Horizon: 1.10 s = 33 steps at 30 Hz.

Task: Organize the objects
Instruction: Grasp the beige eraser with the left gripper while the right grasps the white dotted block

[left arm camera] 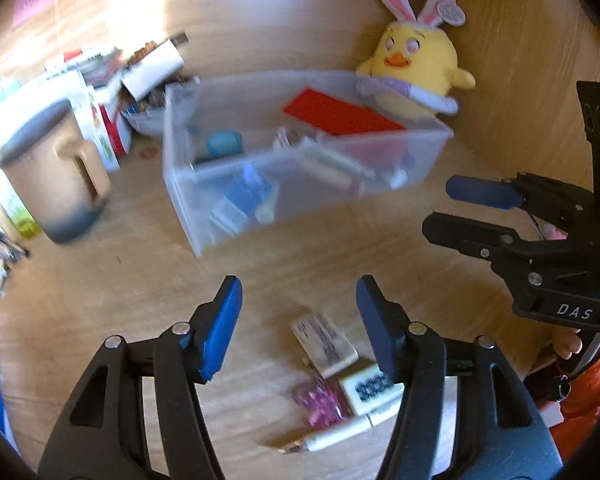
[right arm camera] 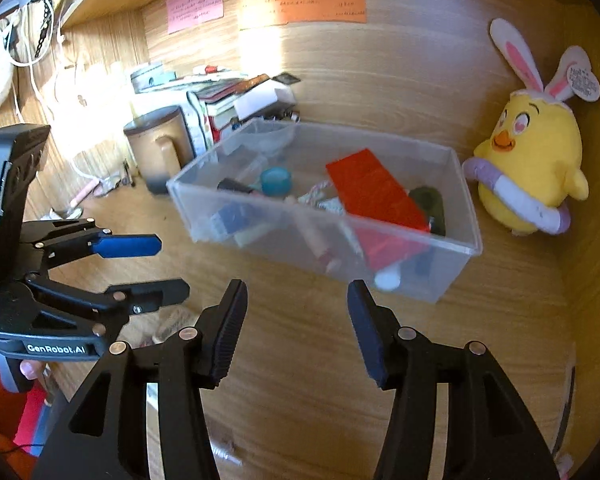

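A clear plastic bin [left arm camera: 236, 216] [right arm camera: 460, 216] stands on the wooden desk and holds a red card [left arm camera: 340, 114] [right arm camera: 374, 190], a blue round thing [left arm camera: 224, 143] [right arm camera: 275, 180] and several small items. My left gripper [left arm camera: 298, 300] [right arm camera: 172, 270] is open and empty. It hovers over loose items on the desk: a white eraser [left arm camera: 324, 344], a pink clip cluster [left arm camera: 320, 400] and a white pen [left arm camera: 340, 436]. My right gripper [right arm camera: 296, 300] [left arm camera: 440, 208] is open and empty, in front of the bin.
A yellow plush chick [left arm camera: 416, 68] [right arm camera: 532, 168] with bunny ears sits by the bin's right end. A tan mug [left arm camera: 56, 184] [right arm camera: 158, 148] and a stack of books and boxes [left arm camera: 108, 92] [right arm camera: 228, 96] stand left of the bin. Sticky notes [right arm camera: 300, 4] hang on the back wall.
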Motion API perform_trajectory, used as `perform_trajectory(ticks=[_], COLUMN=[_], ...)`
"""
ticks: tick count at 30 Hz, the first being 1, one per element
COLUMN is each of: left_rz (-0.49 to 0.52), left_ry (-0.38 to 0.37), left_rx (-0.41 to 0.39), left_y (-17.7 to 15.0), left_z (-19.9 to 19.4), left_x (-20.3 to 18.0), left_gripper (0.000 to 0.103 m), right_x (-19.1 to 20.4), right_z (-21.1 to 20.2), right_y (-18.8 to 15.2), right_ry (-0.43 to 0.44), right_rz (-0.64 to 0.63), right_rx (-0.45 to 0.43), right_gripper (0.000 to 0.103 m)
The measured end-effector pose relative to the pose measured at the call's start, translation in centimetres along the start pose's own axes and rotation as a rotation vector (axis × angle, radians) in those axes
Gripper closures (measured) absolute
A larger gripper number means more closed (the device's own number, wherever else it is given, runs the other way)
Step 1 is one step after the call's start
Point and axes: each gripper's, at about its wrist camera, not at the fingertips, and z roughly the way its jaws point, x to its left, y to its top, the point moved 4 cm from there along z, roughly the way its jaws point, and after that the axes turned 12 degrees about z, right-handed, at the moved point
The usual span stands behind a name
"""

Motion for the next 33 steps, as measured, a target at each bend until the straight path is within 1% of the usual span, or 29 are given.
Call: perform_trajectory(ticks=[3, 7, 10, 12, 14, 15, 16, 17, 19, 21, 26, 29, 33], left_rz=[-0.007, -0.044, -0.052, -0.054, -0.044, -0.041, -0.041, -0.038, -0.048, -0.066, -0.1, -0.112, -0.116], left_ry=[-0.029, -0.062, -0.062, -0.063, -0.052, -0.05, -0.048, -0.044, -0.039, -0.043, -0.014, 0.002, 0.018], left_rx=[0.03, 0.06, 0.051, 0.05, 0.049, 0.047, 0.048, 0.048, 0.048, 0.044, 0.01, 0.005, 0.013], left_y=[-1.0, -2.2, -2.4, -2.5, -2.5, -2.4, -2.5, -2.5, -2.6, -2.6, -2.9, -3.2, -4.1], left_z=[0.7, 1.5, 1.3, 1.4, 1.5, 1.5, 1.5, 1.5, 1.4, 1.3, 0.1, -0.5, -0.9], left_x=[-0.6, -0.6, -0.5, -0.5, -0.5, -0.5, -0.5, -0.5, -0.1, 0.3, 1.7, 2.5, 3.1], left_gripper=[0.042, 0.042, 0.042, 0.05, 0.06, 0.063, 0.07, 0.076, 0.08, 0.08, 0.08, 0.08, 0.08], right_x=[-0.2, -0.3, -0.1, 0.2, 0.7, 0.9, 1.2, 1.4, 2.0, 2.6, 4.3, 5.4, 6.6], right_z=[0.1, 0.3, 0.4, 0.5, 0.6, 0.6, 0.6, 0.6, 0.6, 0.7, 1.5, 1.9, 2.5], right_y=[-1.3, -3.1, -4.2, -4.9, -5.3, -5.5, -5.7, -5.9, -6.1, -6.2, -6.5, -6.6, -7.1], right_ry=[-0.001, 0.015, 0.033, 0.036, 0.045, 0.055, 0.068, 0.075, 0.085, 0.099, 0.123, 0.141, 0.122], right_rz=[0.01, 0.03, 0.031, 0.018, 0.011, 0.011, 0.011, 0.011, 0.004, -0.004, -0.016, -0.029, -0.07], right_rx=[0.022, 0.067, 0.1, 0.117, 0.127, 0.133, 0.141, 0.143, 0.145, 0.152, 0.176, 0.191, 0.195], right_gripper=[0.054, 0.054, 0.054, 0.054, 0.053, 0.05, 0.044, 0.042, 0.04, 0.04, 0.04, 0.04, 0.041])
